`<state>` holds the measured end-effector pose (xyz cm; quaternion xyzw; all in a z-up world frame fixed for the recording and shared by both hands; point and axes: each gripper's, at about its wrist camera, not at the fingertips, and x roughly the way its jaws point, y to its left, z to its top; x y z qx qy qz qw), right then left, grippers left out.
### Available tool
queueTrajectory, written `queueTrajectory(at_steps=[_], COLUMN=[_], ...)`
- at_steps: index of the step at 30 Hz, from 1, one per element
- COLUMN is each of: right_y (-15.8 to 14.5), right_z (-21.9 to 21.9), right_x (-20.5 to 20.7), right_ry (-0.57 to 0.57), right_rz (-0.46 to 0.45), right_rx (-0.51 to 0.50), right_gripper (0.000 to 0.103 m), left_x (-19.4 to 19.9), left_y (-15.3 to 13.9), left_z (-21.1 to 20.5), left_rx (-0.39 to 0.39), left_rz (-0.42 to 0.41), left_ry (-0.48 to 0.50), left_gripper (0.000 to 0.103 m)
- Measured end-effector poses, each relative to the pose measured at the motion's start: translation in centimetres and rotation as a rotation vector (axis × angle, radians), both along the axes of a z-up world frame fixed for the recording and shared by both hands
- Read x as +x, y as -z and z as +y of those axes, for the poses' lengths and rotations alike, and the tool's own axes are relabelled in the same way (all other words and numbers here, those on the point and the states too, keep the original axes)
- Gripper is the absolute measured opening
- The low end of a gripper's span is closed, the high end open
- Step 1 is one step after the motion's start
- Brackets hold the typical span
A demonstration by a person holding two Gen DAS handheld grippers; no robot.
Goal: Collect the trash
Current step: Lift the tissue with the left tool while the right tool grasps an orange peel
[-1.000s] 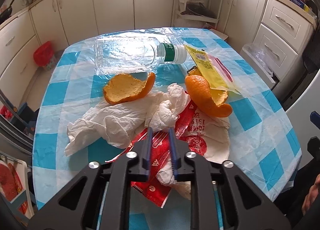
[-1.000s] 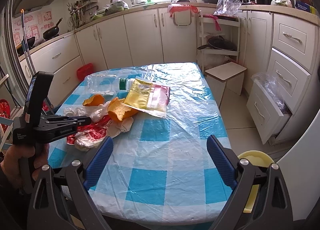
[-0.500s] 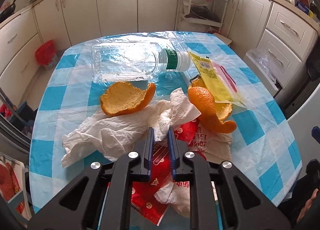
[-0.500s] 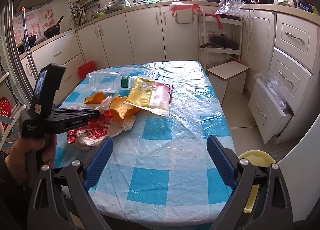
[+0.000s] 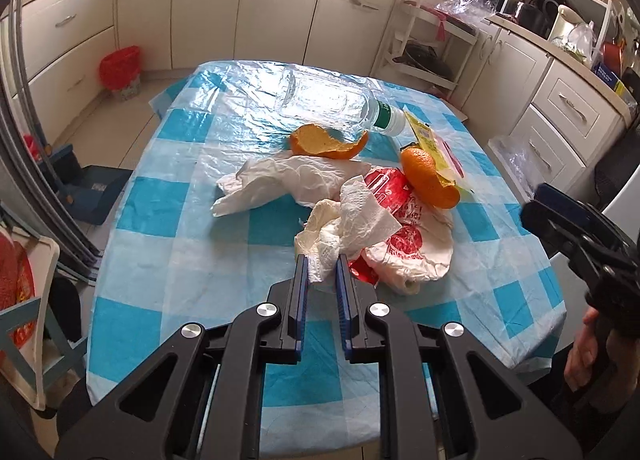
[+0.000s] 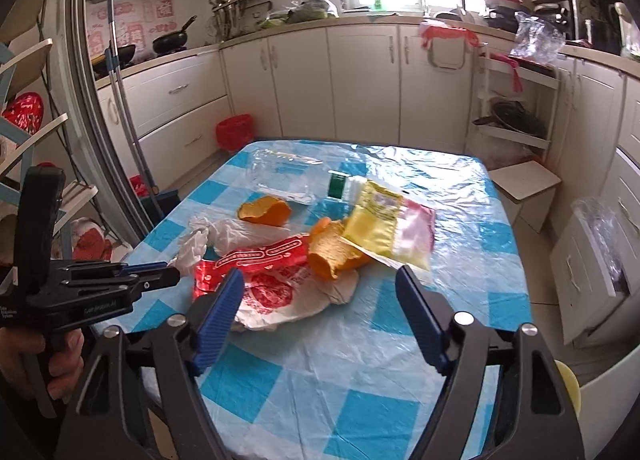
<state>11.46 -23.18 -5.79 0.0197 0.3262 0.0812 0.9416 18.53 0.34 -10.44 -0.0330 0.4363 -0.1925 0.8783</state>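
A heap of trash lies on the blue-checked table [image 5: 208,260]. My left gripper [image 5: 322,272] is shut on a corner of a crumpled white tissue [image 5: 352,219] that rests against a red-and-white plastic bag [image 5: 404,248]. A second tissue [image 5: 288,179], two orange peels [image 5: 328,141] [image 5: 428,179], a clear bottle [image 5: 324,103] and a yellow packet [image 5: 432,143] lie behind. My right gripper [image 6: 320,292] hovers before the bag [image 6: 276,296]; its jaws are closing, and neither pad touches the bag. The left gripper [image 6: 168,274] shows at the left of the right wrist view.
A red bin [image 6: 234,131] stands on the floor beyond the table's far left corner. A low stool [image 6: 524,179] and an open drawer [image 6: 592,252] are to the right. A yellow bin [image 6: 568,388] sits by the table's near right corner. Cabinets line the walls.
My left gripper shut on the tissue and drew back with it off the red bag. The right gripper moved left toward the heap and its jaws narrowed.
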Motion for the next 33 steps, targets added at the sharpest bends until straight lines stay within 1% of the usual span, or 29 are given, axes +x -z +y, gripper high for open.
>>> queueTrajectory(at_steps=[1,2,3,6,7,9,13,14,15,16,17,20,25,29,33], right_y=[0.2,0.5,0.8,1.8,2.3,3.3,5.2,5.6,5.9,5.9,5.8,4.9,2.3,0.5,-0.5], right_z=[0.3,0.6,0.7,1.2,1.2,1.3,1.3,1.3,1.1,0.9,0.4,-0.8,-3.7,-5.4,-6.5], right_x=[0.9,1.7,2.5,5.1,5.9,7.5,9.3,9.7,10.1,10.2,10.2,9.7,7.9,5.4,2.3], right_ry=[-0.018,-0.028,-0.034,-0.047,-0.049,-0.044,-0.034,-0.034,-0.032,-0.029,-0.026,-0.024,-0.057,-0.112,-0.151], right_rz=[0.013,0.028,0.041,0.097,0.122,0.167,0.238,0.249,0.261,0.264,0.26,0.233,0.181,0.145,0.121], right_rx=[0.003,0.004,0.006,0.021,0.029,0.035,0.057,0.063,0.075,0.098,0.133,0.222,0.463,0.63,0.744], right_gripper=[0.064,0.059,0.057,0.055,0.051,0.05,0.044,0.031,0.023,0.012,0.008,0.006,0.006,0.006,0.006], left_x=[-0.1,-0.2,-0.2,-0.3,-0.3,-0.3,-0.3,-0.3,-0.3,-0.2,-0.2,0.0,-0.3,-0.9,-1.8], left_y=[-0.1,-0.2,-0.3,-0.6,-0.7,-0.8,-0.4,-0.3,-0.3,-0.2,-0.2,-0.1,-0.4,-1.0,-2.0], left_z=[0.3,0.6,0.9,1.4,1.5,1.7,2.1,2.1,2.2,2.3,2.4,2.5,2.0,1.5,0.7], left_rx=[-0.01,-0.019,-0.027,-0.048,-0.051,-0.056,-0.068,-0.069,-0.07,-0.071,-0.072,-0.073,-0.066,-0.063,-0.06], left_rz=[0.0,-0.002,-0.005,-0.012,-0.015,-0.017,-0.008,-0.006,-0.004,-0.002,-0.001,0.001,-0.005,-0.014,-0.031], left_ry=[-0.002,-0.005,-0.008,-0.014,-0.014,-0.014,-0.014,-0.014,-0.015,-0.017,-0.018,-0.024,-0.021,-0.011,0.01], left_gripper=[0.013,0.013,0.013,0.013,0.013,0.013,0.013,0.013,0.013,0.013,0.013,0.013,0.013,0.013,0.013])
